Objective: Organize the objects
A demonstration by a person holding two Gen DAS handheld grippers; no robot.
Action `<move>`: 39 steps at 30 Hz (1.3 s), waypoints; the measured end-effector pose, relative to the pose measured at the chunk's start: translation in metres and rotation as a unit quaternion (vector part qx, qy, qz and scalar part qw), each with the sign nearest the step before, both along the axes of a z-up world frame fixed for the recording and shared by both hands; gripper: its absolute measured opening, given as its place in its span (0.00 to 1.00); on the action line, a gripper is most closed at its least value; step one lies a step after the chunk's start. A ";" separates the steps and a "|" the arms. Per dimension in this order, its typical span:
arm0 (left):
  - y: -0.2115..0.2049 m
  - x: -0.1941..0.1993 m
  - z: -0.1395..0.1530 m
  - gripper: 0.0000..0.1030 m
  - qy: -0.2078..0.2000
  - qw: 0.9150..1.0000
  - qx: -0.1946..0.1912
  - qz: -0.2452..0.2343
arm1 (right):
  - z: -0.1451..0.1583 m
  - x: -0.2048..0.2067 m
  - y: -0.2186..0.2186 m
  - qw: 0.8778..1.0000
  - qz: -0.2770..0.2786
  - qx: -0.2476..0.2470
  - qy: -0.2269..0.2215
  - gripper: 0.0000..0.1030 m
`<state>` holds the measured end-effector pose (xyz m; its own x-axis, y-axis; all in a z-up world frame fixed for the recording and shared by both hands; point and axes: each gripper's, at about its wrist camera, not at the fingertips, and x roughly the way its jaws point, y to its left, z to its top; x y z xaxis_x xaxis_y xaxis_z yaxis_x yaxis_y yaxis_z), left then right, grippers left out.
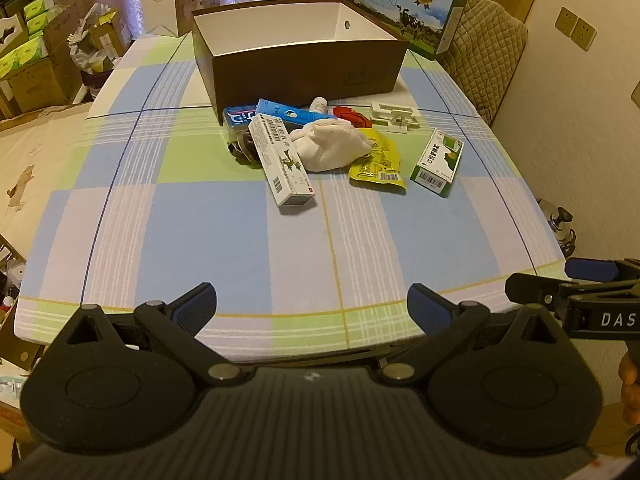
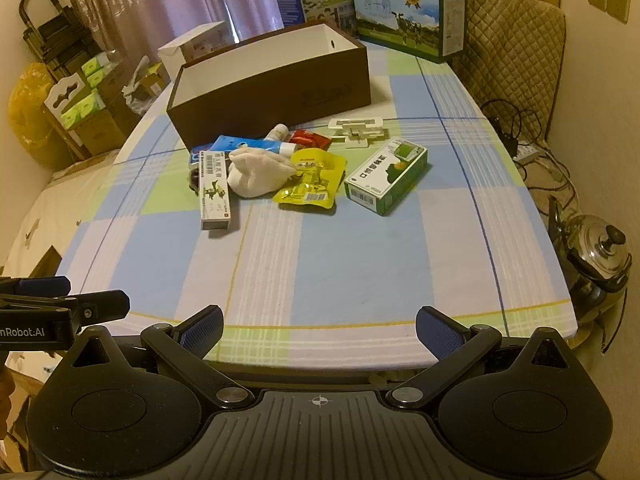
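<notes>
A brown box (image 1: 308,68) (image 2: 276,92), white inside and holding nothing, stands at the far middle of the table. In front of it lies a heap: a long white carton (image 1: 282,160) (image 2: 214,192), a white cloth bundle (image 1: 330,145) (image 2: 258,174), a yellow packet (image 1: 378,162) (image 2: 312,182), a green-and-white box (image 1: 438,162) (image 2: 386,176), a blue tube (image 1: 288,114) (image 2: 250,145), a red packet (image 1: 352,116) (image 2: 310,138) and a white plastic holder (image 1: 394,114) (image 2: 358,130). My left gripper (image 1: 312,306) and right gripper (image 2: 320,330) hover open over the near edge, far from the heap.
Checked cloth covers the table (image 1: 240,232) (image 2: 360,256). Milk cartons (image 1: 412,8) (image 2: 408,12) and a white box (image 1: 180,4) stand behind the brown box. A steel kettle (image 2: 600,256) sits off the right edge. A quilted chair (image 2: 516,40) is at the far right.
</notes>
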<state>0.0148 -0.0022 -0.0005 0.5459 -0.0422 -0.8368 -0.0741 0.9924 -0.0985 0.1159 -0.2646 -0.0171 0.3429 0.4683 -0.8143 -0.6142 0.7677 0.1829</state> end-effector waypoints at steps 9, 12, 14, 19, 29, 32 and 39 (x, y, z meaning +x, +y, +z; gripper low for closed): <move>0.001 0.018 -0.003 0.97 0.006 1.000 0.005 0.003 | -0.003 0.016 -0.002 1.000 -0.007 0.002 0.008 0.98; 0.003 0.024 -0.005 0.97 0.008 1.000 0.008 0.006 | -0.006 0.022 -0.002 1.000 -0.007 0.001 0.012 0.98; 0.005 0.029 -0.007 0.97 0.010 1.000 0.008 0.008 | -0.007 0.027 -0.002 1.000 -0.007 0.003 0.014 0.98; 0.010 0.043 -0.013 0.97 0.015 1.000 0.010 0.013 | -0.011 0.044 0.000 1.000 -0.012 0.008 0.021 0.97; 0.027 0.073 -0.028 0.97 0.030 0.999 0.007 0.039 | -0.028 0.087 0.002 0.999 -0.037 0.003 0.031 0.89; 0.031 0.081 -0.030 0.97 0.032 0.998 0.009 0.048 | -0.034 0.100 0.005 0.999 -0.040 -0.003 0.033 0.89; 0.036 0.100 -0.036 0.97 0.035 0.997 0.010 0.062 | -0.046 0.128 0.016 0.998 -0.042 0.000 0.038 0.88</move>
<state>0.1150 0.0335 -0.0368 0.4859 0.0393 -0.8731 -0.2017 0.9771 -0.0682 0.2438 -0.2482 -0.0631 0.3188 0.4405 -0.8392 -0.5317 0.8161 0.2264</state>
